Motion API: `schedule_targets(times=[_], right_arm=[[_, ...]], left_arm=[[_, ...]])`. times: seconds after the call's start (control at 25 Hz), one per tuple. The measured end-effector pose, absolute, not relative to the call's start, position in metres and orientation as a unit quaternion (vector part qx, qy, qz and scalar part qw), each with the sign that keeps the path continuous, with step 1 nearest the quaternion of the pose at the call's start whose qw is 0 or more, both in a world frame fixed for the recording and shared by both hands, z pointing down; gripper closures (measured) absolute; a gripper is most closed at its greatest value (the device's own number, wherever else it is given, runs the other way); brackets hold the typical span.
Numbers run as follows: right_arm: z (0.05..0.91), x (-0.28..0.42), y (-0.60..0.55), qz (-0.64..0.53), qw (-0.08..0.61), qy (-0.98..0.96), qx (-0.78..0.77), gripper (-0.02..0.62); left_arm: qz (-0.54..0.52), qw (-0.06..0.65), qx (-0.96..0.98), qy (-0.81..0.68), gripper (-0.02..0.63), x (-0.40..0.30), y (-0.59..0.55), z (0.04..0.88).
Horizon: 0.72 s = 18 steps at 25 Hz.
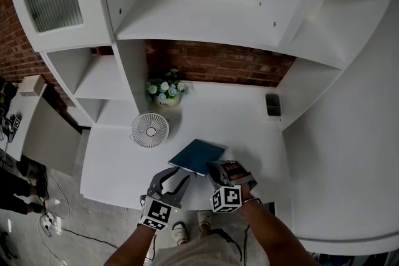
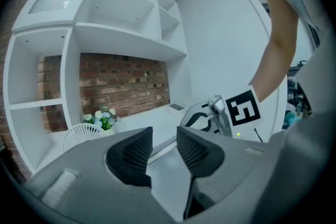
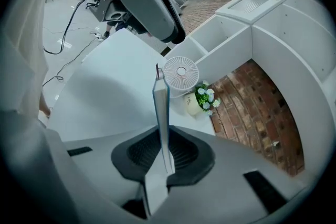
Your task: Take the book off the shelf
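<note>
item: book point(image 1: 198, 156), lower centre of the head view, over the white counter point(image 1: 240, 112), clear of the shelves.
right gripper point(image 1: 216, 167): jaws clamped on its near edge.
left gripper point(image 1: 173, 179): jaws apart, empty.
risk: the one-sided thin-edge grip may let the book sag, pivot or slip towards the fan point(image 1: 149, 129).

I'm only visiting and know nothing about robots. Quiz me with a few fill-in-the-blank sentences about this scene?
The blue book is clamped by the ___.
The left claw is ___, with nothing between its pads.
The flowers stand beside a white fan; the wall behind them is ___.
Missing: right claw; open; brick.
</note>
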State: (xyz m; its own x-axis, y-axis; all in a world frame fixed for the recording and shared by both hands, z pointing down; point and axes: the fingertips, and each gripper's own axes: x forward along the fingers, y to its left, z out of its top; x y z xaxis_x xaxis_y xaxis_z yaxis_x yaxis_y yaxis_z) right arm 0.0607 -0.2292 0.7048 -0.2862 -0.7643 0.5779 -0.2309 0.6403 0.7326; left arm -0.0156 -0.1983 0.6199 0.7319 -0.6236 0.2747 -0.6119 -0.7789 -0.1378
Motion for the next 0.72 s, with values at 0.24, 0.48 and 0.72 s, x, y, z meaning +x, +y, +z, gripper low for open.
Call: schedule_targets(times=[0.24, 0.48, 0.72], right_arm=[[0.716, 0.061, -0.220, -0.275, 0.513, -0.750, 0.313, 0.540], [0.745, 0.064, -0.204, -0.283, 0.548, -0.738, 0.273, 0.535], [0.760, 0.073, -0.199, -0.277, 0.571, -0.729, 0.258, 0.528]], left_arm=[[-0.150, 0.014, -0.927, 0.344, 0.463, -0.020, -0.194, 0.617], [-0.148, 0.011, -0.926, 0.346, 0.463, -0.021, -0.189, 0.615], [-0.150, 0.008, -0.925, 0.348, 0.463, -0.024, -0.188, 0.617]])
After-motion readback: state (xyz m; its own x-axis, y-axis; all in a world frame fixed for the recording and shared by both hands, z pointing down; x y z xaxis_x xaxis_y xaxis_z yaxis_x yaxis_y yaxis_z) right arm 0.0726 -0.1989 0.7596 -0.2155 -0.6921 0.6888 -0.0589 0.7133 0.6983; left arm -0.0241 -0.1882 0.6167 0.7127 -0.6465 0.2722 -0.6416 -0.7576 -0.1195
